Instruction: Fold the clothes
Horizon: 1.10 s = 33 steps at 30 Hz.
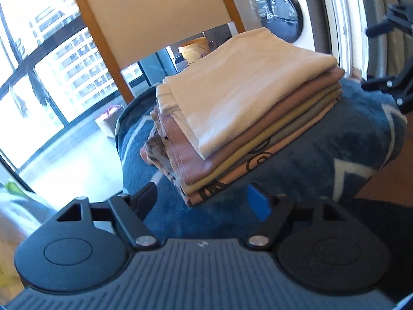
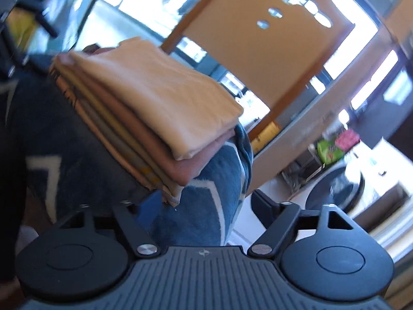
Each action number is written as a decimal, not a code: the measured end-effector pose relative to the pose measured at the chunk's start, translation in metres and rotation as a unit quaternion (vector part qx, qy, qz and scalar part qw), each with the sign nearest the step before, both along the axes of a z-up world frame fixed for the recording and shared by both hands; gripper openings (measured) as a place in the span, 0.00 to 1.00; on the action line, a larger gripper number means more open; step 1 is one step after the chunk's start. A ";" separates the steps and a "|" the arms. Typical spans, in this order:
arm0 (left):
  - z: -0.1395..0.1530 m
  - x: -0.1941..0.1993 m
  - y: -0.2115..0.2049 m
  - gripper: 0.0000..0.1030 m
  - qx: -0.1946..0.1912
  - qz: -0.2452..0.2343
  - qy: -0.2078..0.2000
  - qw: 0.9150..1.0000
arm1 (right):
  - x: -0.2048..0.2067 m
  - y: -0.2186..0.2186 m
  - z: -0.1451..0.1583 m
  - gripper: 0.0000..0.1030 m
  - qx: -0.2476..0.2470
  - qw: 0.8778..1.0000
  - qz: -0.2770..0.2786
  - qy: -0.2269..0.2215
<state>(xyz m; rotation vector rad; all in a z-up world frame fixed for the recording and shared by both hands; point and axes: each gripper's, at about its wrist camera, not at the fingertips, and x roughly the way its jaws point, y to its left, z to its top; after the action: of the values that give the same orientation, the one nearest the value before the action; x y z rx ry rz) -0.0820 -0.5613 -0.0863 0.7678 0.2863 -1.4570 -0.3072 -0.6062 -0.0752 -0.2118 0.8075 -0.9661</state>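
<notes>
A stack of several folded clothes, cream on top over pink, olive and printed pieces, lies on a blue patterned blanket on a chair seat. It also shows in the right wrist view. My left gripper is open, just in front of the stack's near corner, holding nothing. My right gripper is open, below the stack's right corner over the blanket, holding nothing. The right gripper also shows at the right edge of the left wrist view.
The wooden chair back rises behind the stack and also shows in the right wrist view. A washing machine stands behind at right. Large windows are at left. An orange bucket sits on the floor beyond the chair.
</notes>
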 end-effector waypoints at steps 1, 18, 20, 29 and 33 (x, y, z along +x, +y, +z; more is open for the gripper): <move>0.002 0.001 0.003 0.92 -0.002 0.013 0.021 1.000 | -0.006 -0.002 0.006 1.00 0.023 0.999 -0.026 -0.042; 0.034 -0.007 0.036 0.99 -0.014 0.104 0.164 0.981 | -0.017 0.014 0.026 1.00 0.259 0.911 -0.148 -0.285; 0.038 -0.007 0.040 0.99 -0.014 0.104 0.180 0.978 | -0.014 0.022 0.031 1.00 0.258 0.912 -0.150 -0.283; 0.047 -0.020 0.054 0.99 -0.009 0.105 0.190 0.976 | -0.020 0.056 0.047 1.00 0.241 0.914 -0.157 -0.287; 0.049 -0.029 0.061 0.99 -0.007 0.119 0.195 0.974 | -0.021 0.064 0.050 1.00 0.239 0.920 -0.145 -0.276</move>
<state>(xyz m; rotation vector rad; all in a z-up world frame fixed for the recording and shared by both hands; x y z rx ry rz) -0.1114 -0.5003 -0.0371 0.4121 0.6446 -1.3708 -0.3285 -0.5419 -0.0254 0.6009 0.5289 -1.0045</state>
